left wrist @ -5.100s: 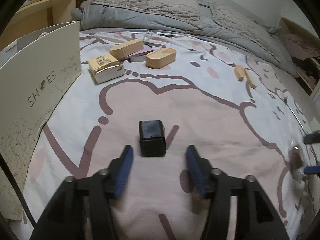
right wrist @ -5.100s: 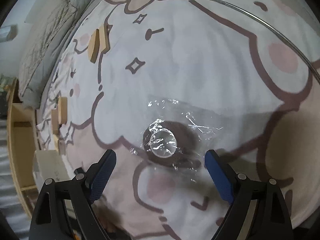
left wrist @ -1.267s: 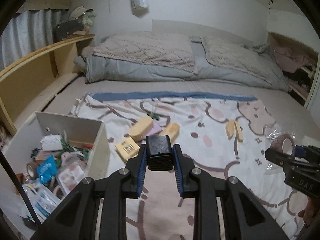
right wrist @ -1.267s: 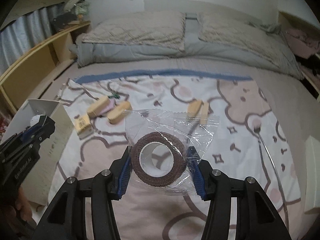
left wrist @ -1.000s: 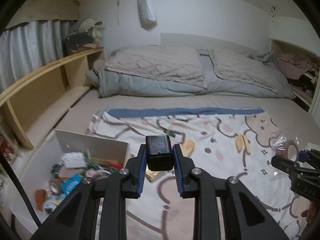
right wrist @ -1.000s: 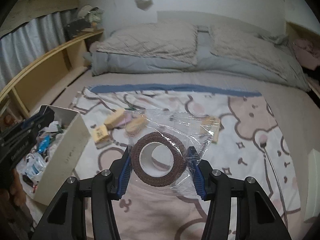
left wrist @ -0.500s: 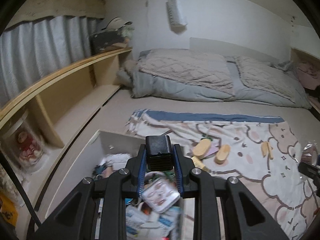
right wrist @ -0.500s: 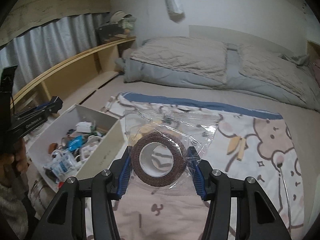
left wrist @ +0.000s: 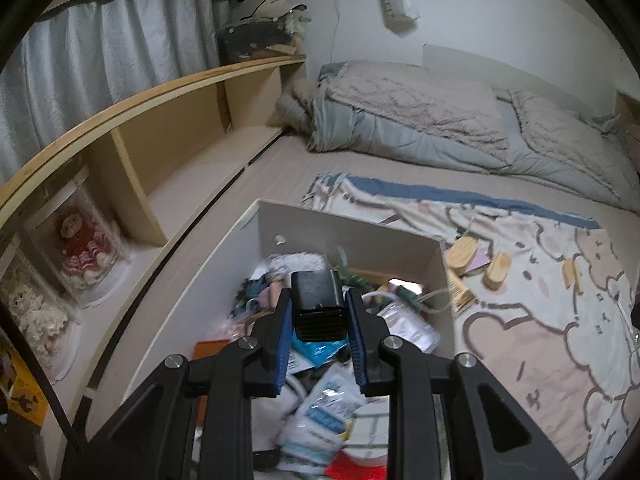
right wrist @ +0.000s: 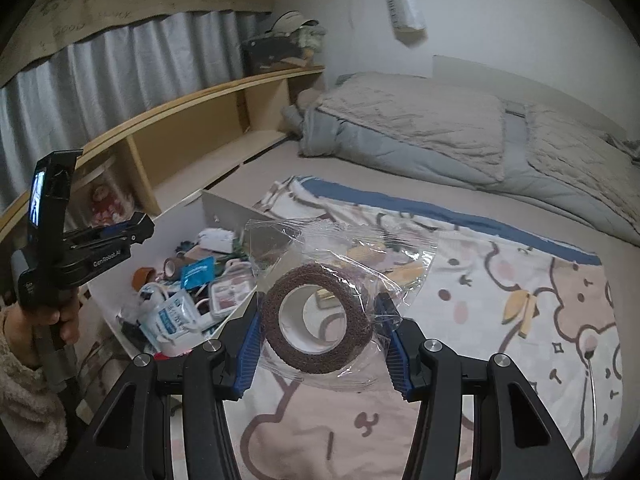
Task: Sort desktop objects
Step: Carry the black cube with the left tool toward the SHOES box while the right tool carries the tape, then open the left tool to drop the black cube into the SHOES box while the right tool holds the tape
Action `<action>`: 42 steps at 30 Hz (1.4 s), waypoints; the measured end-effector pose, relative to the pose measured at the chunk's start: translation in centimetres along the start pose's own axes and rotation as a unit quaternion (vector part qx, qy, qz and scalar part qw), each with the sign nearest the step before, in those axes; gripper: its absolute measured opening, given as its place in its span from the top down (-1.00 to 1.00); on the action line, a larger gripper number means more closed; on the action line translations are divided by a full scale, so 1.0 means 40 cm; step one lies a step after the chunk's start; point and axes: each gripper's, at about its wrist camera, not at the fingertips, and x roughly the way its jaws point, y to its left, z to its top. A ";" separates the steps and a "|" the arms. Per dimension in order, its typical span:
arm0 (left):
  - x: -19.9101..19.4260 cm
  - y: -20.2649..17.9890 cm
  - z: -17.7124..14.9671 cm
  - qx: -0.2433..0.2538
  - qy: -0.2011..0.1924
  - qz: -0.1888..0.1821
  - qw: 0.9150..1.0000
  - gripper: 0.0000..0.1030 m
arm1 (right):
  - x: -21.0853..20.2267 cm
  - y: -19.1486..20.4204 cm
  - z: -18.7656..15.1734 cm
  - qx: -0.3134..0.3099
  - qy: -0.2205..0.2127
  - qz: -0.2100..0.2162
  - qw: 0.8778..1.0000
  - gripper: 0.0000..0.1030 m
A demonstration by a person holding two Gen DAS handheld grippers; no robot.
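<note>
My left gripper [left wrist: 320, 316] is shut on a small black box [left wrist: 319, 305] and holds it in the air above the open white storage box [left wrist: 352, 228], which is full of mixed small items. My right gripper [right wrist: 320, 328] is shut on a brown tape roll [right wrist: 318, 318] wrapped in a clear plastic bag, held above the patterned blanket [right wrist: 520, 280]. The white storage box [right wrist: 224, 210] lies to the left in the right wrist view, with the left gripper's body [right wrist: 80, 256] above its left side.
Wooden cases [left wrist: 462, 254] and a yellow carton [left wrist: 460, 292] lie on the blanket [left wrist: 540, 340] right of the box. A wooden shelf [left wrist: 168, 148] runs along the left. Folded grey bedding [left wrist: 420, 116] lies at the back.
Both grippers have swung left with their loads. The left gripper now holds the black box over the open storage box; the right gripper has come closer to the box.
</note>
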 end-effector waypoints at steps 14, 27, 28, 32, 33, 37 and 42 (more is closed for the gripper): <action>0.049 0.175 -0.053 -0.036 0.050 0.028 0.998 0.50 | 0.109 0.119 0.017 -0.035 0.033 0.025 0.999 -0.05; 0.098 0.240 -0.105 -0.051 0.124 0.015 0.991 0.50 | 0.181 0.227 0.056 -0.049 0.048 0.064 0.996 -0.05; 0.103 0.239 -0.107 -0.049 0.128 0.015 0.990 0.50 | 0.185 0.236 0.059 -0.049 0.048 0.068 0.995 -0.05; 0.115 0.238 -0.119 -0.041 0.144 0.018 0.989 0.50 | 0.199 0.268 0.068 -0.049 0.048 0.084 0.994 -0.05; 0.118 0.238 -0.123 -0.040 0.147 0.020 0.988 0.50 | 0.202 0.272 0.069 -0.048 0.048 0.087 0.994 -0.05; 0.129 0.244 -0.133 -0.044 0.157 0.032 0.986 0.50 | 0.218 0.292 0.073 -0.044 0.051 0.100 0.993 -0.05; 0.125 0.245 -0.133 -0.042 0.149 0.035 0.987 -0.10 | 0.249 0.306 0.078 -0.034 0.060 0.106 0.992 -0.05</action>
